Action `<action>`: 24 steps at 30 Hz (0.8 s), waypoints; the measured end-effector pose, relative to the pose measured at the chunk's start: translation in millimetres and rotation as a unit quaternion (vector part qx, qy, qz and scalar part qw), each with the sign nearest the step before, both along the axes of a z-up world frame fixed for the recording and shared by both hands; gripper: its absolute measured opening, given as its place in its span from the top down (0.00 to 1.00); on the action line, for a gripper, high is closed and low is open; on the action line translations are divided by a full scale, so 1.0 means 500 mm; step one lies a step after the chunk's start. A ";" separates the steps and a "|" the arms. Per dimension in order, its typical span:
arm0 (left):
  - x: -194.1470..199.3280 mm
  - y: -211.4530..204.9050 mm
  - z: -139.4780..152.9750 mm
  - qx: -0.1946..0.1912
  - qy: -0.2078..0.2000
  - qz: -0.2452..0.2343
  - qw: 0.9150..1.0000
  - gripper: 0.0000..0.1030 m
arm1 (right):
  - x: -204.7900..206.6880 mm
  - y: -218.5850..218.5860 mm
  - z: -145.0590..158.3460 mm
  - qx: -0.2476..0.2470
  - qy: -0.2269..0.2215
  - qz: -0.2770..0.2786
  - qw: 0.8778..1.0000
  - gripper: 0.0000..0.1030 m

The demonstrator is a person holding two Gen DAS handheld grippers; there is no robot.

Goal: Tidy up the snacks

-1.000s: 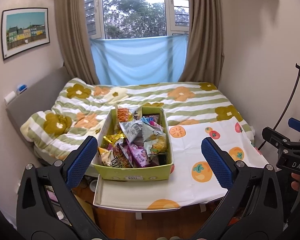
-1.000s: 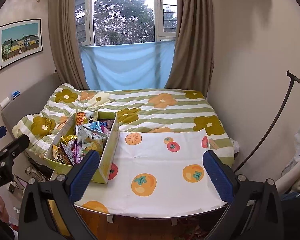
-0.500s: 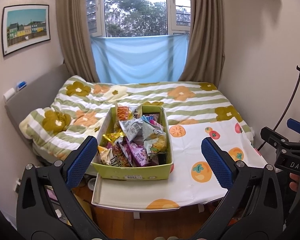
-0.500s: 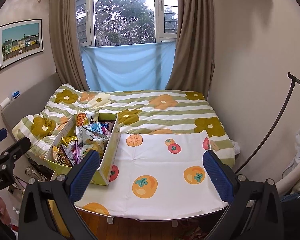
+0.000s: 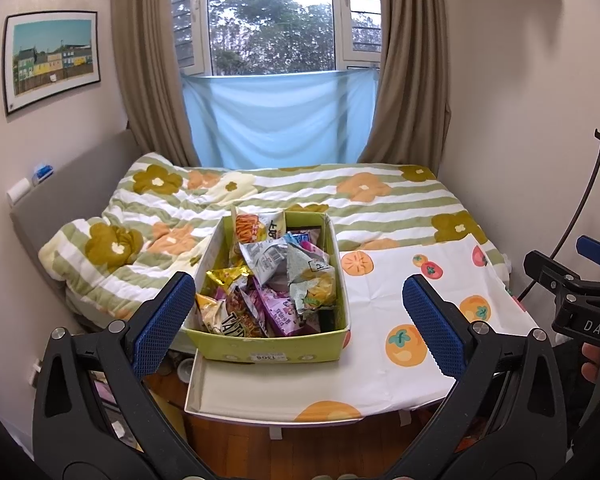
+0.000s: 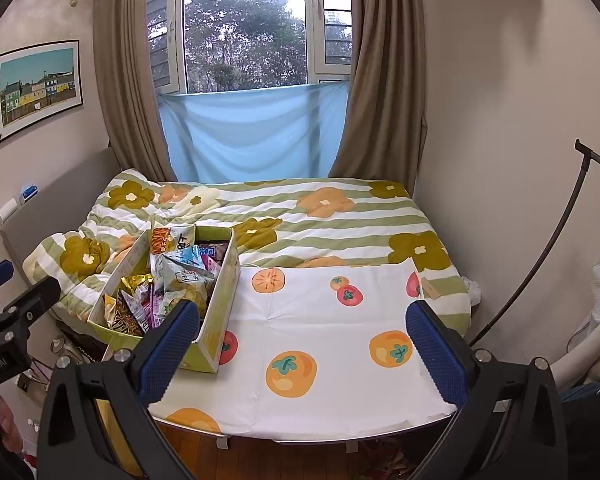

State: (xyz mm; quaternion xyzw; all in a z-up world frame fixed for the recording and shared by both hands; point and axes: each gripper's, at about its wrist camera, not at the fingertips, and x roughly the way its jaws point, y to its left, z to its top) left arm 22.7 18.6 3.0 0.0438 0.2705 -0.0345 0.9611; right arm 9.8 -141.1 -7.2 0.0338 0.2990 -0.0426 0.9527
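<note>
Snacks [image 5: 274, 280] filled the green box [image 5: 268, 350], straight ahead of the wide-open, empty left gripper [image 5: 298, 312]; the equally open right gripper [image 6: 300, 336] sat farther right of the box.

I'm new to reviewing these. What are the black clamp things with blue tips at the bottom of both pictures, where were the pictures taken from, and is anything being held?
They are hand-held grippers, one per hand, each with a fisheye camera looking along its two blue-padded fingers. One picture looks past the left gripper, the other past the right gripper. Both are open and hold nothing. Ahead is a small table under a fruit-print cloth, against a bed. On it stands a green box heaped with snack packets. Each view also catches the other gripper at its edge.
</note>
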 end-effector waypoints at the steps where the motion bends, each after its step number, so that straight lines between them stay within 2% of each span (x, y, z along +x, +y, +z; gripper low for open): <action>1: 0.001 -0.001 0.000 0.000 0.000 -0.001 1.000 0.00 | 0.001 -0.001 -0.001 0.000 0.000 -0.001 1.000 0.00; 24: 0.012 -0.006 -0.008 -0.003 -0.003 -0.006 1.000 0.00 | 0.013 -0.004 -0.010 0.001 -0.001 -0.001 1.000 0.00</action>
